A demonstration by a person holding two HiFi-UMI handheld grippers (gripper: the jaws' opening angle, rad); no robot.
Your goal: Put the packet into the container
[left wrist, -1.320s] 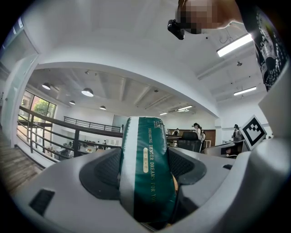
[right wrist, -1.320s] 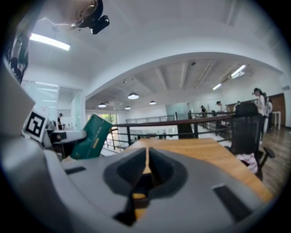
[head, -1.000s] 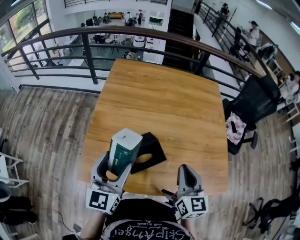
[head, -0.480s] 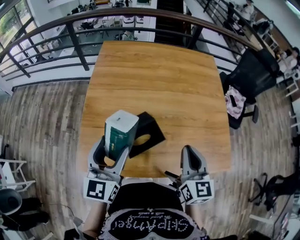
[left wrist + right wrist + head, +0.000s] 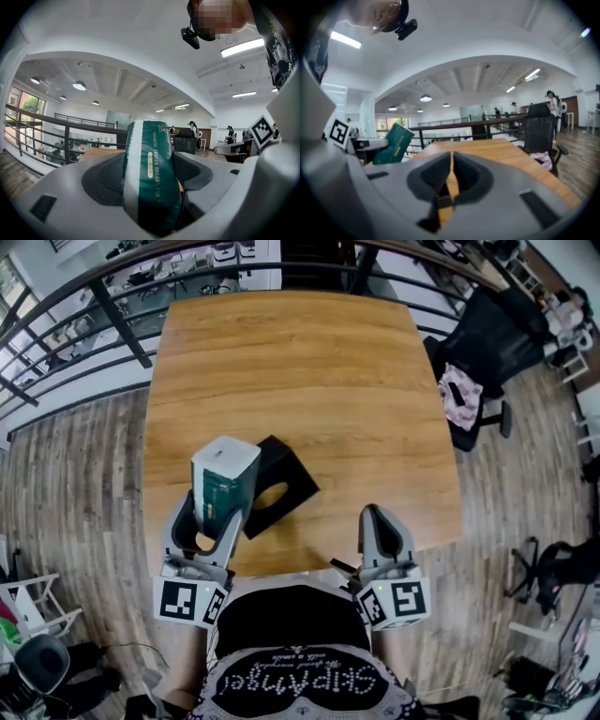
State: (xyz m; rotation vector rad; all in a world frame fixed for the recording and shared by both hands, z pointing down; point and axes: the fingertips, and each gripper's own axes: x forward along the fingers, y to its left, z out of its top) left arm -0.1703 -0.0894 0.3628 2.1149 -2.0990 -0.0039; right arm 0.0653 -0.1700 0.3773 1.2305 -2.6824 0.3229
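Over the near edge of the table (image 5: 309, 371), the right gripper (image 5: 382, 529) has its fingers together, empty; the left gripper (image 5: 206, 521) clamps the green packet (image 5: 223, 482) upright above the near-left corner; just beyond lies the black container (image 5: 284, 486).

The green-and-white soft packet (image 5: 223, 486), between the left gripper's (image 5: 210, 514) jaws, stands over the square wooden table's (image 5: 309, 381) near-left part, just left of the flat black container (image 5: 281, 486) lying on it.
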